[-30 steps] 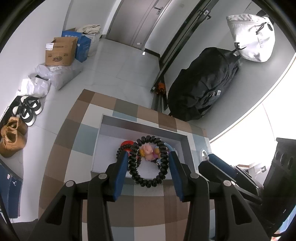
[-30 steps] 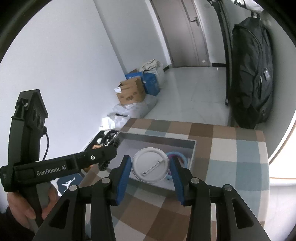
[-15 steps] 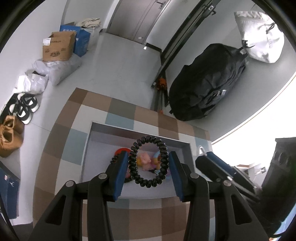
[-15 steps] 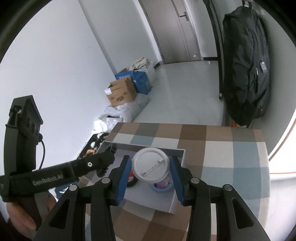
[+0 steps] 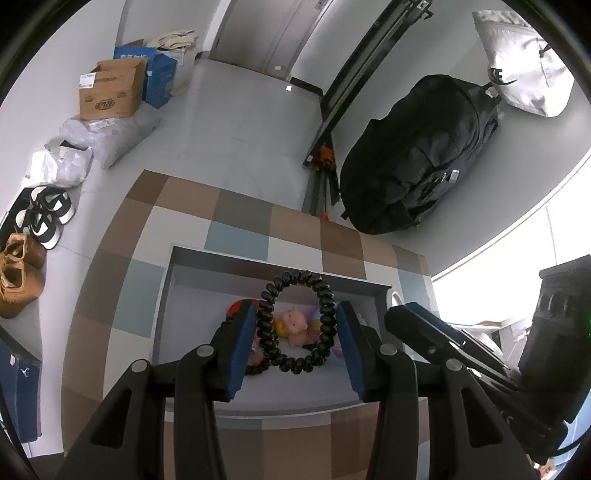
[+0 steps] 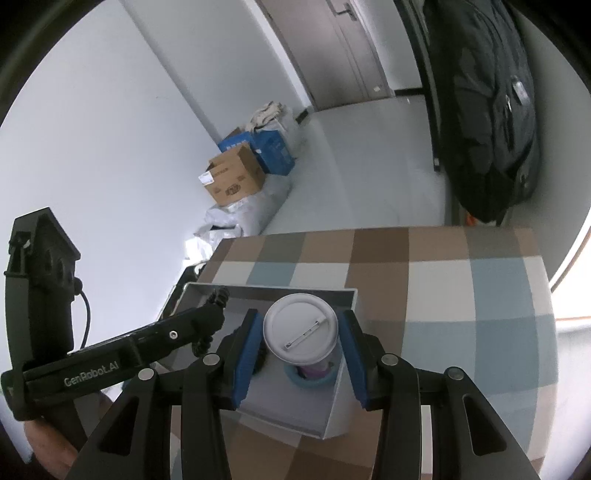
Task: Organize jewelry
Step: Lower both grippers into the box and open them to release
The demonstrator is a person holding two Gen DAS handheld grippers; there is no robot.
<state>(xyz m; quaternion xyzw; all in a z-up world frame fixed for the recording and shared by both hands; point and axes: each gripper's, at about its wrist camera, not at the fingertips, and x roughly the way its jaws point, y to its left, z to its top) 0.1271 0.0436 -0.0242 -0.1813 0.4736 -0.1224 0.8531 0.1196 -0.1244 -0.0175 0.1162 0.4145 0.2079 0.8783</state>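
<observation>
Badge [image 6: 301, 328] face hidden; box [image 5: 192, 258] contents partly blocked by hair tie [image 5: 297, 321].

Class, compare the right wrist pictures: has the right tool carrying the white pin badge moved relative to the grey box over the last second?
Yes. The right tool with the white pin badge has advanced over the grey box, whose near corner now sits under its fingers.

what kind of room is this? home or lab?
Probably a home or office entryway rather than a lab. Shoes line the wall, cardboard boxes sit on the floor near a door, and a black backpack hangs on the wall. The work surface is a table under a checked cloth.
</observation>
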